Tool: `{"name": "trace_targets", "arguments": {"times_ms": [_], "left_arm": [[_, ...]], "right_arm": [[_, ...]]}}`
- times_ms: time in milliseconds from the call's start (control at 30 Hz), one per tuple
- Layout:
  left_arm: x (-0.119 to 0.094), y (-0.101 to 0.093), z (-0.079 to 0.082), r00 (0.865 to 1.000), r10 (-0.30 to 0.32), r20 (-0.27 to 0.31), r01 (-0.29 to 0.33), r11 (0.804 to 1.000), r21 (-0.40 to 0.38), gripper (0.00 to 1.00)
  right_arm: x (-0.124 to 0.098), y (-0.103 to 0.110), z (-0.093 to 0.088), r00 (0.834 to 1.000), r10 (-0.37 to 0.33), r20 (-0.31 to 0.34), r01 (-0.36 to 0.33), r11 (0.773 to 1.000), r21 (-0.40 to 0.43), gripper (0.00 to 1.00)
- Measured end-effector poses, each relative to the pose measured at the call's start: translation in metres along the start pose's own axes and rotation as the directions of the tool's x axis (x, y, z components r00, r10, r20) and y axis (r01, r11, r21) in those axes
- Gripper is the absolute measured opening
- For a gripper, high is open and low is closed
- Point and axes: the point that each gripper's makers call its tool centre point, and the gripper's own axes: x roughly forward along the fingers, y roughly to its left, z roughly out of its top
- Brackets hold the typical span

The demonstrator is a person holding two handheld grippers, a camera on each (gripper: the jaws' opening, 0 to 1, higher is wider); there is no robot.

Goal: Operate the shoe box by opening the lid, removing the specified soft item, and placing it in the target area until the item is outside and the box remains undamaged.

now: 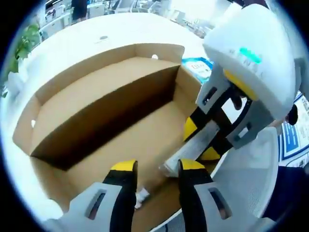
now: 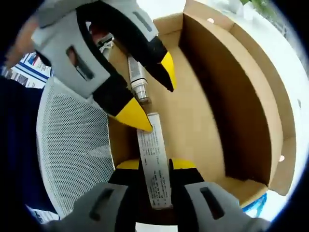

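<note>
The brown cardboard shoe box (image 1: 96, 111) lies open, its lid folded back, and its floor (image 2: 193, 111) is bare. My right gripper (image 2: 155, 165) is shut on a white soft tube (image 2: 153, 142) with small print, held over the box's near corner. In the left gripper view the right gripper (image 1: 200, 141) comes in from the right with the tube (image 1: 186, 154) between its yellow tips. My left gripper (image 1: 158, 166) is open, its jaws either side of the tube's cap end (image 2: 140, 91). The left gripper (image 2: 150, 94) reaches in from the upper left in the right gripper view.
The box sits on a white table (image 1: 96, 29). A white mesh surface (image 2: 72, 145) lies beside the box's near wall. Blue-and-white printed sheets (image 1: 200, 67) lie by the box. A green plant (image 1: 26, 41) stands at the far left.
</note>
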Motion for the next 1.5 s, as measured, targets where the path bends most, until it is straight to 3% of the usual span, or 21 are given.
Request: {"name": "trace_targets", "arguments": {"times_ms": [167,300,567,667,700,800,867,1033,1167,1333,1367,1500], "left_arm": [[-0.002,-0.001,-0.002,1.0,-0.008,0.011,0.008,1.0,0.004,0.3],[-0.009,-0.006,-0.004,0.998,-0.048,0.035,0.049,0.999,-0.016,0.3],[-0.033,-0.013,0.003,0.987,-0.06,0.147,0.056,0.998,0.026,0.3],[-0.04,-0.019,0.005,0.978,-0.072,0.197,0.058,0.995,0.077,0.3],[-0.041,-0.02,0.005,0.976,-0.078,0.204,0.064,0.995,0.075,0.3],[-0.049,-0.025,0.01,0.954,-0.116,0.277,0.11,0.993,0.038,0.3],[-0.053,-0.023,0.006,0.953,-0.107,0.282,0.091,0.993,0.071,0.29],[-0.06,-0.028,0.009,0.938,-0.114,0.328,0.077,0.989,0.124,0.3],[-0.064,-0.034,0.01,0.928,-0.131,0.348,0.086,0.986,0.142,0.3],[-0.074,-0.043,0.018,0.899,-0.168,0.404,0.112,0.981,0.157,0.3],[-0.077,-0.047,0.023,0.885,-0.179,0.431,0.11,0.978,0.179,0.3],[-0.08,-0.053,0.026,0.879,-0.194,0.435,0.116,0.973,0.2,0.3]], "right_arm": [[0.001,0.003,0.0,0.999,0.042,0.006,-0.041,0.998,-0.043,0.18],[-0.001,0.002,0.0,0.998,0.054,0.015,-0.053,0.997,-0.048,0.17],[-0.021,0.004,0.011,0.998,0.042,0.045,-0.038,0.996,-0.08,0.16],[-0.037,0.003,0.015,0.998,0.019,0.058,-0.013,0.996,-0.091,0.16],[-0.042,0.003,0.016,0.998,0.013,0.06,-0.007,0.996,-0.094,0.16],[-0.06,0.003,0.018,0.997,-0.011,0.077,0.019,0.995,-0.101,0.16],[-0.07,0.002,0.019,0.996,-0.018,0.087,0.027,0.995,-0.094,0.16],[-0.093,0.005,0.02,0.991,-0.028,0.131,0.036,0.997,-0.062,0.16],[-0.109,0.01,0.018,0.99,-0.058,0.127,0.068,0.995,-0.077,0.16],[-0.128,0.017,0.015,0.989,-0.082,0.127,0.093,0.992,-0.087,0.16],[-0.131,0.019,0.014,0.988,-0.083,0.128,0.095,0.991,-0.089,0.16],[-0.145,0.02,0.003,0.988,-0.111,0.11,0.122,0.988,-0.098,0.16]]}}
